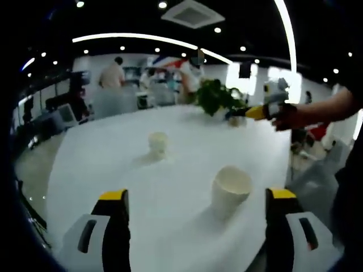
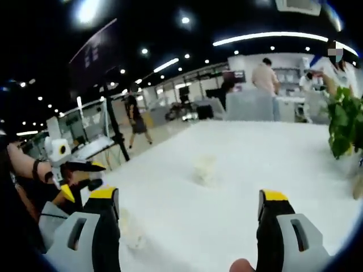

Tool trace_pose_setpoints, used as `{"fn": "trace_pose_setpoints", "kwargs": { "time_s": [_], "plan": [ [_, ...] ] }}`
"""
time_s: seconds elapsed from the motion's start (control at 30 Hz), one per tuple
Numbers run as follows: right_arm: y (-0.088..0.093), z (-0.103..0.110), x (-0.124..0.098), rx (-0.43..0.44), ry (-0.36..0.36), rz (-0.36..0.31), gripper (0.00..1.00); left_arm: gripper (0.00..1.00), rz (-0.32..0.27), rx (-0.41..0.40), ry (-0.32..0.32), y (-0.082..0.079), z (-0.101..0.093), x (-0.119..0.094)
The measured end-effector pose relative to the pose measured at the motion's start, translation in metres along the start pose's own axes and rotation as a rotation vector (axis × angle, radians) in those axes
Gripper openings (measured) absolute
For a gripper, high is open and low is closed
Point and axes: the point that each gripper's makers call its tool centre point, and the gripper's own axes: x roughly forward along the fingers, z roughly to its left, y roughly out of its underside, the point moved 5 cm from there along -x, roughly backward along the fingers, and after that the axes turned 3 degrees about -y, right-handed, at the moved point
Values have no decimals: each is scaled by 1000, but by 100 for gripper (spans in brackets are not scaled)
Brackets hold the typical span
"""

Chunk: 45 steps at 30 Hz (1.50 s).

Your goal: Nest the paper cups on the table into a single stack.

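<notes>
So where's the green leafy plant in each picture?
Left gripper view: the plant stands at the far edge of the white table, above the middle and a little to the right.
Right gripper view: the plant is at the right edge of the picture, partly cut off.
Shared landmark: the person in the light shirt with their back turned, standing behind the table, left of the plant in both views.

white table [image 1: 113, 147], ceiling light strips [image 1: 142, 37]

A round white table [image 1: 170, 187] carries two paper cups — a near cup [image 1: 230, 190] tilted, a far cup [image 1: 158, 144] upright — plus a potted plant [image 1: 218, 97].
</notes>
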Motion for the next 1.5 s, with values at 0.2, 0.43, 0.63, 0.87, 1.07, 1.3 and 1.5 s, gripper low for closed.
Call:
{"fn": "trace_pose_setpoints", "kwargs": {
  "time_s": [0.2,0.43,0.63,0.87,1.07,1.3,1.5],
  "plan": [
    [-8,-18,29,-48,2,51,100,100,-14,-10,-15,-2,0,-4],
    [-12,-27,68,-139,-11,107,100,100,-39,-38,-40,-7,2,-2],
    [-12,-31,104,-186,-42,127,100,100,-29,-28,-51,-7,-1,4],
    [-15,-36,139,-222,-70,127,100,100,-16,-29,-57,-4,-3,7],
    [-8,-47,167,-163,-59,141,95,100,-48,-20,-69,-11,-1,5],
    [-1,-50,195,-117,-82,132,86,100,-26,-32,-79,-8,2,6],
    [5,-46,208,-172,-87,144,78,100,-31,-41,-62,-6,-4,11]
  ]
}}
